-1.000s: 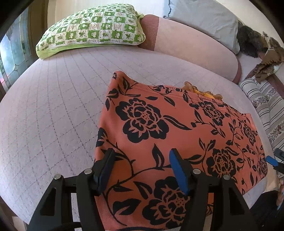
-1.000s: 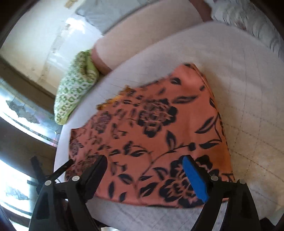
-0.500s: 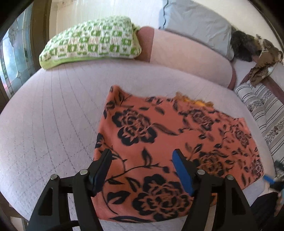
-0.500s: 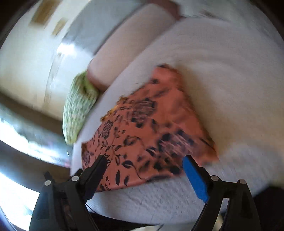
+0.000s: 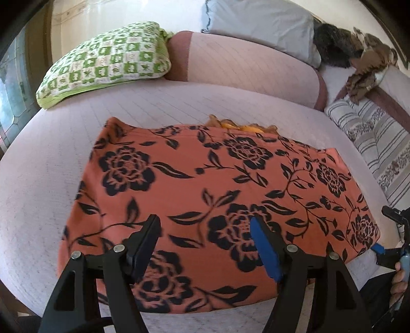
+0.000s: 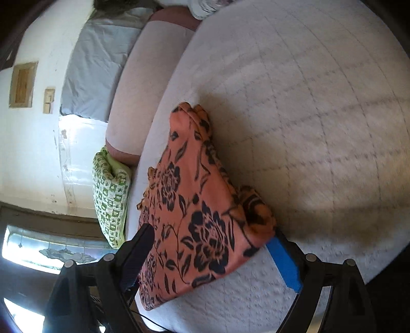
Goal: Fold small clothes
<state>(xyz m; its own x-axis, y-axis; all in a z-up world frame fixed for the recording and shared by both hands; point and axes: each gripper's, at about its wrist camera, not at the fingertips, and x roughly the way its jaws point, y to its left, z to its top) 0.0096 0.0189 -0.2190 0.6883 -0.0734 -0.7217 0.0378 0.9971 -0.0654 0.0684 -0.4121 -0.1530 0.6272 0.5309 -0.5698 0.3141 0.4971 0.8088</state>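
An orange garment (image 5: pixel 210 184) with black flowers lies spread flat on the pale quilted bed (image 5: pixel 46 184). A yellow-orange frill (image 5: pixel 241 126) sticks out at its far edge. My left gripper (image 5: pixel 205 235) is open and empty, hovering over the garment's near edge. My right gripper (image 6: pixel 212 243) is open, with the garment's near right corner (image 6: pixel 217 230) between its jaws; the camera is rolled sideways. The right gripper also shows in the left wrist view (image 5: pixel 392 238) at the garment's right corner.
A green checked pillow (image 5: pixel 107 66) lies at the bed's far left. A pink bolster (image 5: pixel 243 69) and a grey pillow (image 5: pixel 261 23) lie along the back. A striped cushion (image 5: pixel 376 138) and brown clothes (image 5: pixel 366 66) lie at the right. A window (image 6: pixel 51 251) is at the left.
My left gripper drew back and shifted right along the garment's near edge. My right gripper rolled sideways and dropped low to the garment's right corner.
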